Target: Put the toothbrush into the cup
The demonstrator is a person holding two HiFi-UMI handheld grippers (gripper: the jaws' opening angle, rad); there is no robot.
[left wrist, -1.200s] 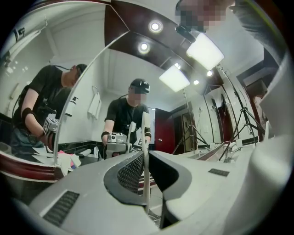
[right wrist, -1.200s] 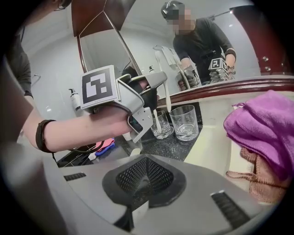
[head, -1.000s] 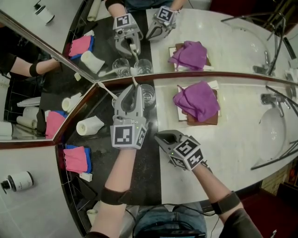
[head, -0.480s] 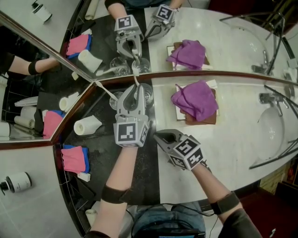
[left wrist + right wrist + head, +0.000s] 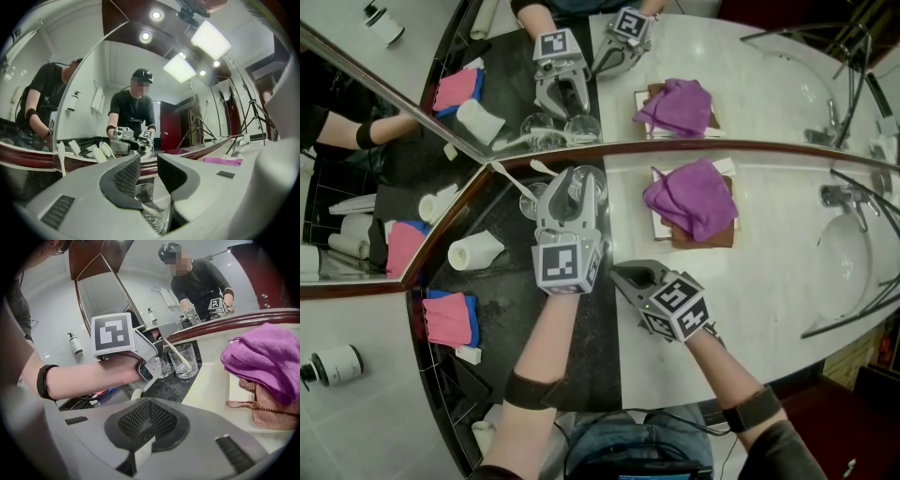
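Observation:
A clear glass cup [image 5: 589,184] stands on the dark counter strip by the mirror. The white toothbrush [image 5: 540,168] leans in it, head tilted up to the left; the right gripper view shows the toothbrush [image 5: 179,354] resting inside the cup [image 5: 184,362]. My left gripper [image 5: 569,185] sits just in front of the cup. Its jaws have just been opening and nothing is pressed between them. In the left gripper view the cup [image 5: 153,206] lies low between the left gripper's [image 5: 149,165] parted pads. My right gripper [image 5: 620,275] is shut and empty over the white marble.
A second glass [image 5: 532,202] with another white brush [image 5: 514,180] stands left of the cup. A purple towel [image 5: 694,197] lies on a tray to the right, with a faucet [image 5: 844,199] and sink [image 5: 848,267] beyond. A rolled white towel [image 5: 476,251] and pink cloth [image 5: 450,319] lie left.
The toothbrush stood upright in the left jaws over the cup; now the jaws have parted and it leans to the left inside the cup. The right gripper has not moved.

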